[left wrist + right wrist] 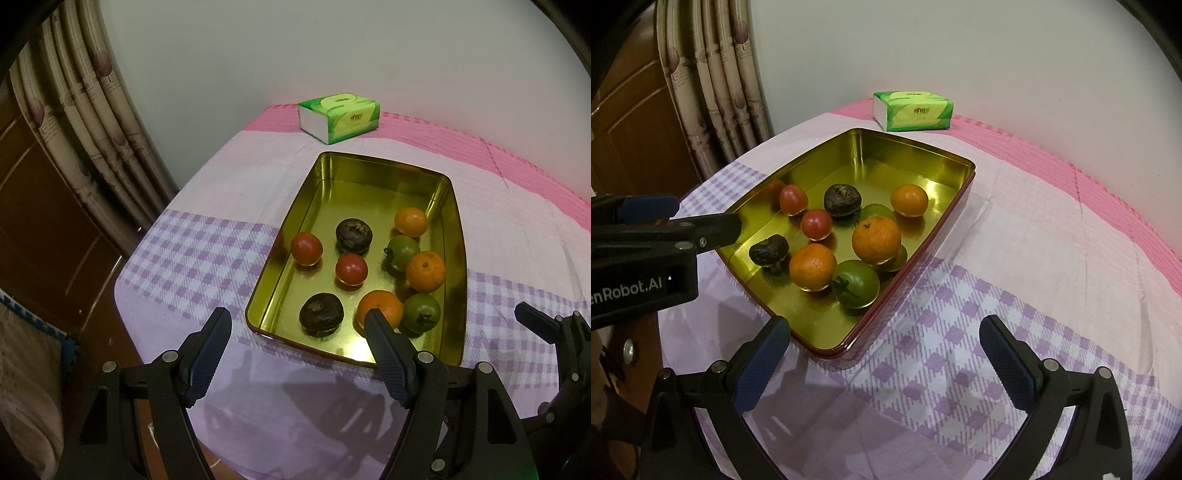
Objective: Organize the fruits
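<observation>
left gripper (297, 325): jaws wide apart, holding nothing, bottom center
right gripper (884, 334): also spread, empty, bottom center

In the left wrist view the tin (369, 173) sits mid-frame on the cloth (207, 251), fruits (351, 268) clustered in its lower half; the tissue pack (339, 117) lies above it, the curtain (92, 122) upper left

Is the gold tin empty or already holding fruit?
Holding fruit. The gold tin has nine pieces on its floor, all in the near half; the far half is bare. Neither gripper holds anything.
</observation>
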